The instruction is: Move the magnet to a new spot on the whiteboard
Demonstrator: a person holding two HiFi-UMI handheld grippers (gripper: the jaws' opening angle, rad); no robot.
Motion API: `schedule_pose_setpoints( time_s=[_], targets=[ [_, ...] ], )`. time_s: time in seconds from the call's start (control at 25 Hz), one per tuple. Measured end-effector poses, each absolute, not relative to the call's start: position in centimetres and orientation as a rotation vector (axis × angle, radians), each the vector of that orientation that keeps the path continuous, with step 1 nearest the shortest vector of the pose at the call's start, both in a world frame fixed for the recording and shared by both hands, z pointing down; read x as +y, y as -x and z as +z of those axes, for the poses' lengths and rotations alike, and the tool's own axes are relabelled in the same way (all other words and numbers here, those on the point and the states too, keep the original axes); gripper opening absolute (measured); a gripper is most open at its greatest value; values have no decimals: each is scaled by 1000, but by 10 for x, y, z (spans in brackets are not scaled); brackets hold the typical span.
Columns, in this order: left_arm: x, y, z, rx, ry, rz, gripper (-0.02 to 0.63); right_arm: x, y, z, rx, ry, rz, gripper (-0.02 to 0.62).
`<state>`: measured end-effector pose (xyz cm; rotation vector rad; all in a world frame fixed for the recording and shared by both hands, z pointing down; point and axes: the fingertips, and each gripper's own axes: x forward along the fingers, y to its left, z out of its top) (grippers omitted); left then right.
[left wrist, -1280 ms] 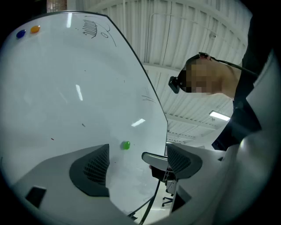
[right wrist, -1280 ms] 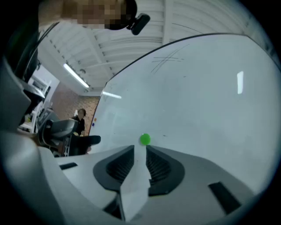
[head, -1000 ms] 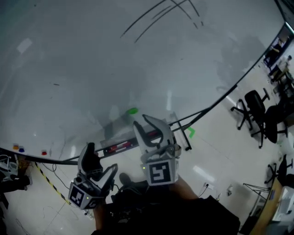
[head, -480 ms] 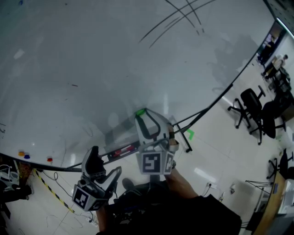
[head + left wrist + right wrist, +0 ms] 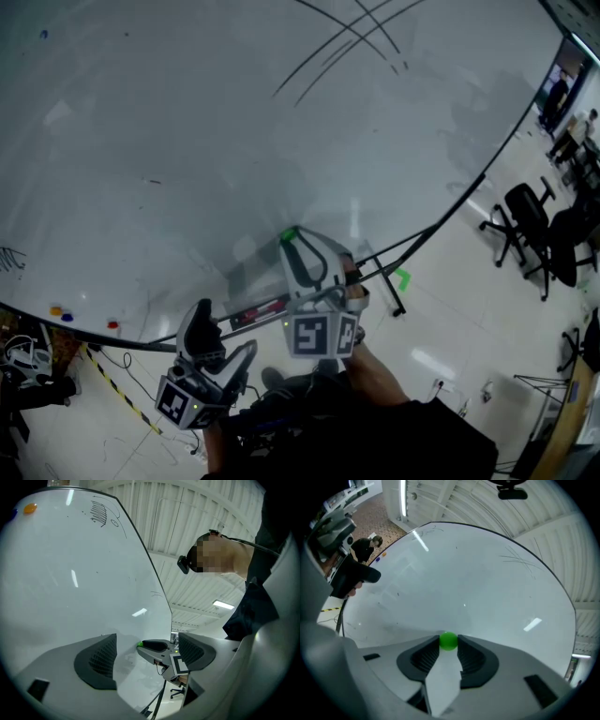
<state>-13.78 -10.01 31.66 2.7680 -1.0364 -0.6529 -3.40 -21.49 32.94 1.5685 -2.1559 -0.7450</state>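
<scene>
A small green magnet (image 5: pixel 289 232) sticks to the big whiteboard (image 5: pixel 234 141), low down near its bottom edge. My right gripper (image 5: pixel 293 240) points at the board, and the magnet (image 5: pixel 449 641) sits pinched between its two fingertips. Its jaws have just been closing, with the magnet between them. My left gripper (image 5: pixel 211 349) hangs lower and to the left, away from the board. In the left gripper view the left gripper (image 5: pixel 146 656) stands open with nothing between its pads, and the right gripper (image 5: pixel 157 648) shows beyond with the green magnet (image 5: pixel 139 644) at its tip.
Orange (image 5: pixel 56 310), blue (image 5: pixel 67 317) and red (image 5: pixel 113 325) magnets sit at the board's lower left. A marker tray (image 5: pixel 258 312) runs under the board. Black office chairs (image 5: pixel 525 211) stand at the right. A person (image 5: pixel 365 548) stands by the board's far end.
The right gripper has moved forward to the board. The green magnet lay just beyond its tips a second ago and is now between the jaws. The left gripper has stayed put.
</scene>
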Motion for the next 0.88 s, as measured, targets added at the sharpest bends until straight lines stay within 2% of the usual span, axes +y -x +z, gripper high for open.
schedule_pose_setpoints(
  time_s=[0.32, 0.56, 0.88],
  targets=[
    [-103, 127, 313, -1033, -2784, -632, 407, -199, 22, 309, -2451, -1560, -604, 152],
    [-105, 120, 314, -1028, -2795, -614, 408, -182, 8, 308, -2737, -1445, -245, 152],
    [-104, 111, 308, -985, -2791, -654, 408, -161, -1, 293, -2956, -1298, -153, 152]
  ],
)
